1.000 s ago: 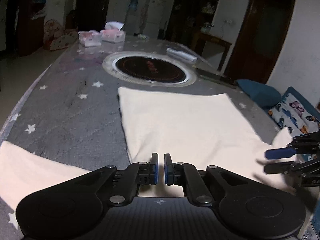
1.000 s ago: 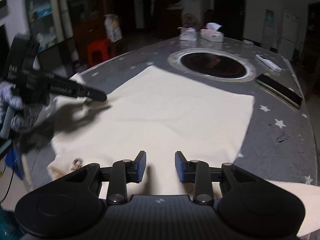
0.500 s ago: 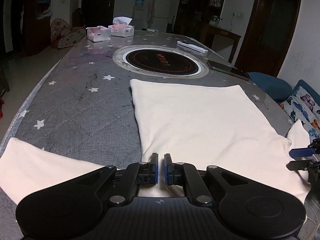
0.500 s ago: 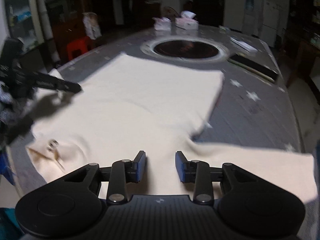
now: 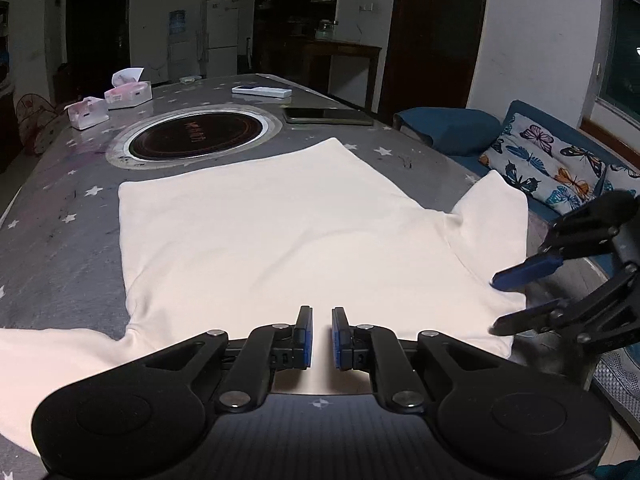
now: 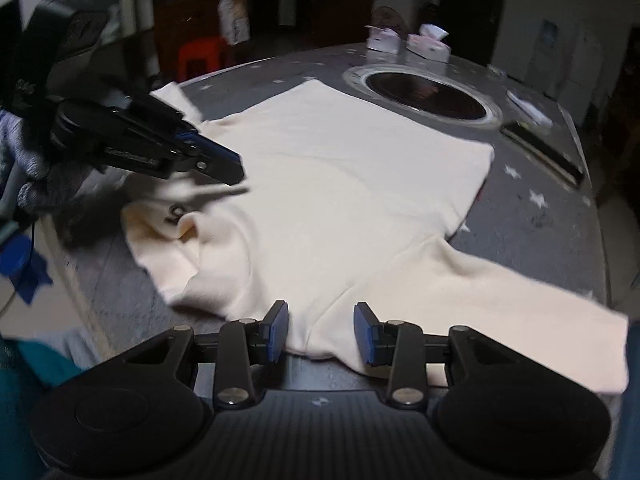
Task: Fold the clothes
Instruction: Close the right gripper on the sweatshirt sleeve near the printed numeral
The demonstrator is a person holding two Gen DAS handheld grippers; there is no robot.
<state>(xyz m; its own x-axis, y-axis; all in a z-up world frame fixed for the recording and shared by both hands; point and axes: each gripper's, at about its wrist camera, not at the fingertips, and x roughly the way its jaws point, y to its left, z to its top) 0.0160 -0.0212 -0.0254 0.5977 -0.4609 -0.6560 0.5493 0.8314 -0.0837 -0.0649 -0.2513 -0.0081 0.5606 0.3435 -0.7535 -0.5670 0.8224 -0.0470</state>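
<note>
A cream T-shirt point(image 5: 280, 220) lies spread flat on the grey star-patterned table point(image 5: 60, 240), collar end toward me. My left gripper point(image 5: 322, 338) is shut and holds nothing. In the right wrist view it point(image 6: 236, 168) hovers just above the shirt point(image 6: 340, 168) by the collar and casts a shadow there. My right gripper point(image 6: 322, 332) is open, and the shirt's near edge by the sleeve seam lies between its fingers. In the left wrist view it point(image 5: 496, 304) sits at the shirt's right shoulder, below the sleeve point(image 5: 492, 208).
A round inset hob point(image 5: 196, 136) lies beyond the shirt, with two tissue boxes point(image 5: 128, 94), a remote point(image 5: 262, 91) and a phone point(image 5: 328, 116) around it. A sofa with a butterfly cushion point(image 5: 552, 164) runs along the table's right side. A gloved hand point(image 6: 24, 160) holds the left gripper.
Both grippers have shifted along the collar end of the shirt. The right gripper now sits close beside the left, at the shoulder edge. The left stays shut and the right stays open.
</note>
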